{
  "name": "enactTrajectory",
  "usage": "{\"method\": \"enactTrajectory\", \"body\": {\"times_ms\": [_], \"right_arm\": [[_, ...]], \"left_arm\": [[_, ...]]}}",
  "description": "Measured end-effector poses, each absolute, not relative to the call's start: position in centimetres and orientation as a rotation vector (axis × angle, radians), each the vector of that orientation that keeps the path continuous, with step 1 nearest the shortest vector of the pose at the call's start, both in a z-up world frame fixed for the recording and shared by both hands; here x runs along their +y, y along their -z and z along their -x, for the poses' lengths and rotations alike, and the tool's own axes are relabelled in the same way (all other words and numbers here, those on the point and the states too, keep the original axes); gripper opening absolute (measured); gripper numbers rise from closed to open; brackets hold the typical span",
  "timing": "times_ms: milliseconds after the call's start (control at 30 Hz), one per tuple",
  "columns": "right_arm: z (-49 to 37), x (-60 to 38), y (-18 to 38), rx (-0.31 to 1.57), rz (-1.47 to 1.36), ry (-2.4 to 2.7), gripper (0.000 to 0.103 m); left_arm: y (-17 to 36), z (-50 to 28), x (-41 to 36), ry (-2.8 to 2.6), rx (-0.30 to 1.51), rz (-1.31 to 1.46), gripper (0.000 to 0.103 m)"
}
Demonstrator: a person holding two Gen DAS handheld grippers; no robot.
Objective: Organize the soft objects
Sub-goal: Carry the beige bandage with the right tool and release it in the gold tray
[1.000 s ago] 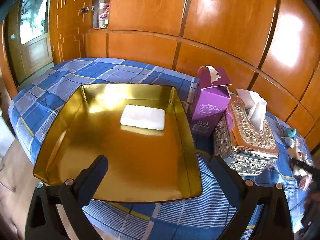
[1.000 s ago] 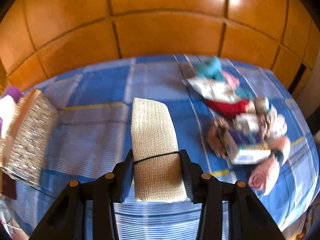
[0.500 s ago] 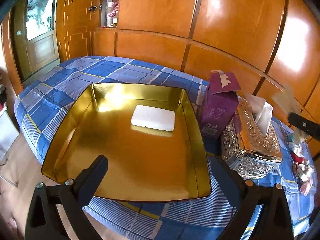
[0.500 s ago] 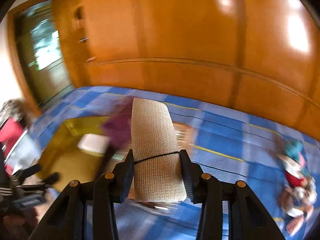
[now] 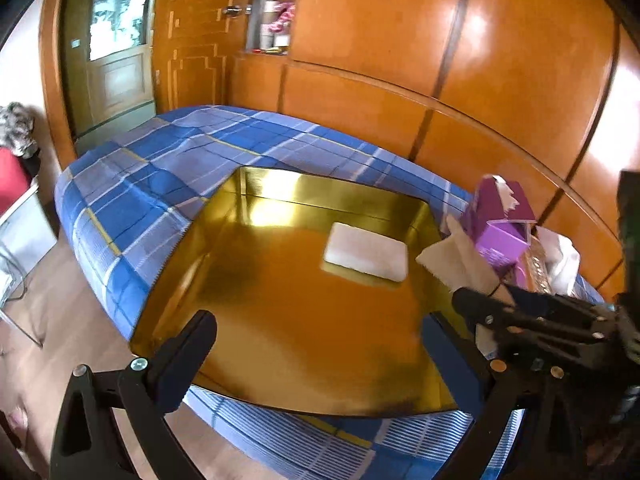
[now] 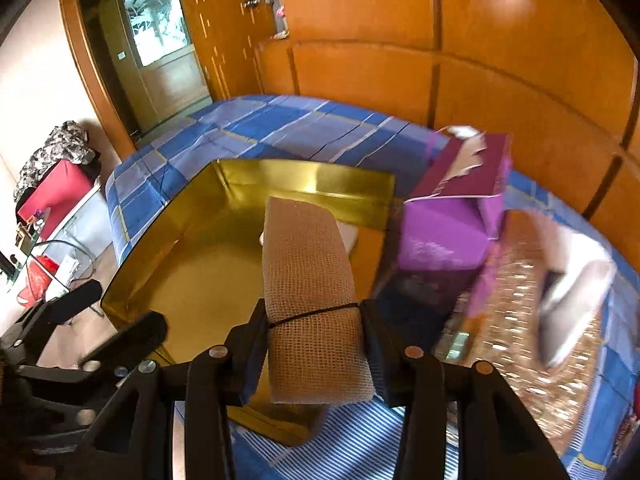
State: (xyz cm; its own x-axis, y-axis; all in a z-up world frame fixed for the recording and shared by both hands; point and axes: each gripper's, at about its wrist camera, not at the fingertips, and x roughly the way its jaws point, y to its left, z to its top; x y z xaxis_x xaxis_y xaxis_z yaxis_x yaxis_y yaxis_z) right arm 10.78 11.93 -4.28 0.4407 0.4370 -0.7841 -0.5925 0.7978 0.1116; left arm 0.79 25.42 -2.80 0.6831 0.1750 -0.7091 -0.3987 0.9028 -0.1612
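A gold tray [image 5: 280, 320] lies on the blue plaid cloth; it also shows in the right wrist view [image 6: 192, 248]. A white pad [image 5: 366, 252] lies in its far right part. My right gripper [image 6: 314, 320] is shut on a beige mesh bandage roll [image 6: 308, 272] with a black band, held above the tray's near right edge. The roll [image 5: 460, 262] and the right gripper [image 5: 480, 300] enter the left wrist view from the right. My left gripper [image 5: 328, 344] is open and empty at the tray's front edge.
A purple tissue box [image 6: 456, 216] and an ornate silver tissue box [image 6: 532, 312] stand right of the tray. Orange wood panelling runs behind the table. A door [image 5: 116, 52] and a red item [image 6: 52, 196] are off to the left.
My right gripper has swung left with the bandage roll, from the heap of small items to over the tray's right edge. It has entered the left wrist view. The left gripper shifted slightly.
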Motion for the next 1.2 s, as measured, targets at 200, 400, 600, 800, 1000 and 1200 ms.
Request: {"method": "enactTrajectory", "body": {"times_ms": [200, 400, 600, 800, 1000, 1200], "right_arm": [[-11.8, 14.2, 5.8, 0.955, 0.203, -0.668, 0.07], [-11.5, 13.8, 5.3, 0.927, 0.149, -0.681, 0.08], [-8.4, 10.7, 3.4, 0.818, 0.173, -0.616, 0.08], [-5.9, 5.6, 2.0, 0.745, 0.146, -0.523, 0.08], [-5.0, -0.4, 1.6, 0.728, 0.079, -0.404, 0.08], [-4.2, -5.3, 1.7, 0.716, 0.033, -0.298, 0.08]], "left_arm": [[3.3, -0.5, 27.8, -0.369, 0.772, 0.362, 0.102], [3.3, 0.4, 28.7, -0.39, 0.769, 0.352, 0.102], [3.1, 0.0, 27.4, -0.359, 0.773, 0.315, 0.103], [1.7, -0.4, 23.0, -0.247, 0.751, 0.214, 0.103], [-0.4, -0.3, 17.9, -0.141, 0.697, 0.099, 0.103], [-1.4, -0.6, 13.9, -0.041, 0.679, 0.052, 0.103]]}}
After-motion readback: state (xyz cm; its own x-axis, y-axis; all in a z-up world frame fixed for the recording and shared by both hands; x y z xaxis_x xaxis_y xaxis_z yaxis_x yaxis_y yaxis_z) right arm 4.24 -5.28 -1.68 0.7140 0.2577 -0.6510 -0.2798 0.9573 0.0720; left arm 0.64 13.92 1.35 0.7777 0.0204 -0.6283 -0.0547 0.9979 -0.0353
